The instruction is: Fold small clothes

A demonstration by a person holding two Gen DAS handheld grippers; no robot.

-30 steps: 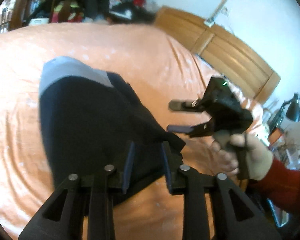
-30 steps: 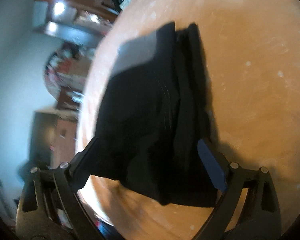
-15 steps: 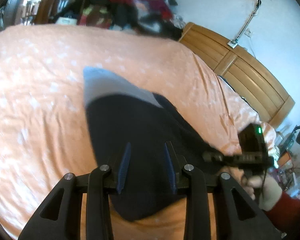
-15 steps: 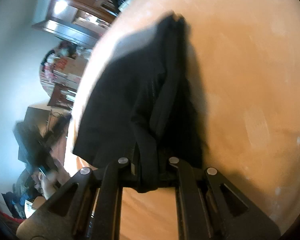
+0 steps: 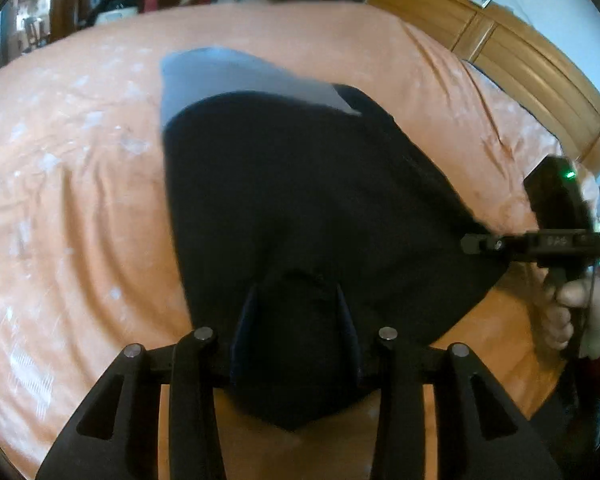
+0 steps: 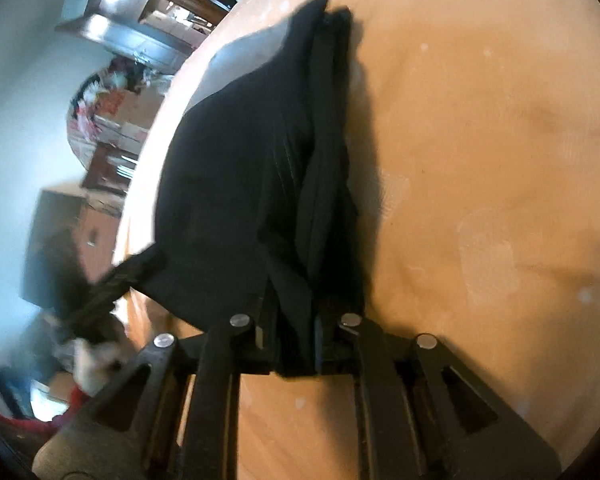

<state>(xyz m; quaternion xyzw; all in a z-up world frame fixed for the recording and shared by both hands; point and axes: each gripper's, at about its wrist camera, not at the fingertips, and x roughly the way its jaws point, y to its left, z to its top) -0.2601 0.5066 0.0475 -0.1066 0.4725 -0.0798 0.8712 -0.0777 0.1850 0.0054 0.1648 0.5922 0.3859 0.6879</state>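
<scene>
On the orange bed [image 5: 80,168] I've got black shorts [image 5: 300,200] w/ a grey waistband. Left claw [image 5: 296,320] pinches one corner, right claw [image 6: 296,332] clamps the other

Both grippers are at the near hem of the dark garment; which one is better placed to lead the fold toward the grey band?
Neither alone, probably: left gripper and right gripper each pinch the dark garment, so both should carry it toward the grey band together.

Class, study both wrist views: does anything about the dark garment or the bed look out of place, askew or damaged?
Nothing stands out. The dark garment lies on the orange bedspread, gripped by the left gripper and right gripper.
</scene>
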